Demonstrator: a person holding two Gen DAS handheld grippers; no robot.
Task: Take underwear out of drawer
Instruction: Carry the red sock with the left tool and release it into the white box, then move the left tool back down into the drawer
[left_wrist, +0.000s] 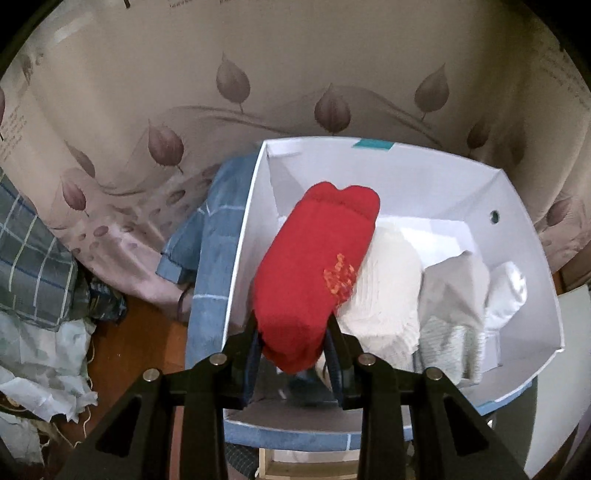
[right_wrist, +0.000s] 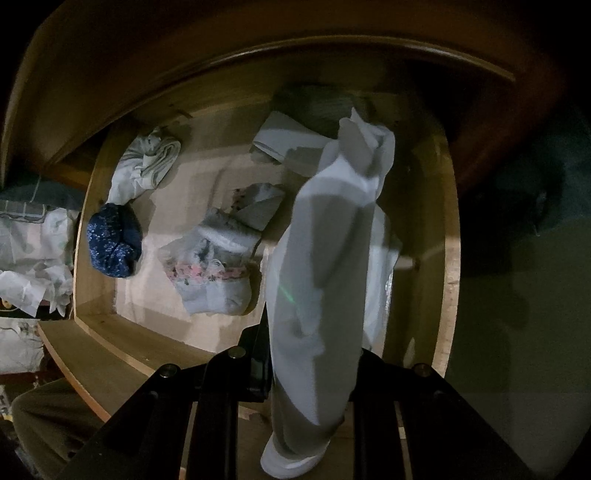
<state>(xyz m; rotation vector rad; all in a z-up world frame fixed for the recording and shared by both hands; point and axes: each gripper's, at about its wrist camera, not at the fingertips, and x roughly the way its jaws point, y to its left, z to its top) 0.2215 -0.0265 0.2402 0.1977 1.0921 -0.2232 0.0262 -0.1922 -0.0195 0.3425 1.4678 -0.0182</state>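
In the left wrist view my left gripper (left_wrist: 293, 332) is shut on a rolled red garment (left_wrist: 317, 266) and holds it over a white box (left_wrist: 517, 206) that holds white and grey folded garments (left_wrist: 424, 295). In the right wrist view my right gripper (right_wrist: 314, 354) is shut on a long white garment (right_wrist: 325, 266) and holds it above the open wooden drawer (right_wrist: 452, 258). In the drawer lie a dark blue bundle (right_wrist: 114, 240), a floral grey piece (right_wrist: 214, 280), a white roll (right_wrist: 147, 162) and folded white pieces (right_wrist: 284, 144).
A leaf-patterned sheet (left_wrist: 258, 74) lies behind the box. A blue checked cloth (left_wrist: 210, 258) hangs at the box's left side. Plaid fabric (left_wrist: 33, 258) and crumpled paper (left_wrist: 37, 362) lie on the wooden floor at left. The dark drawer front (right_wrist: 332, 48) curves above the drawer.
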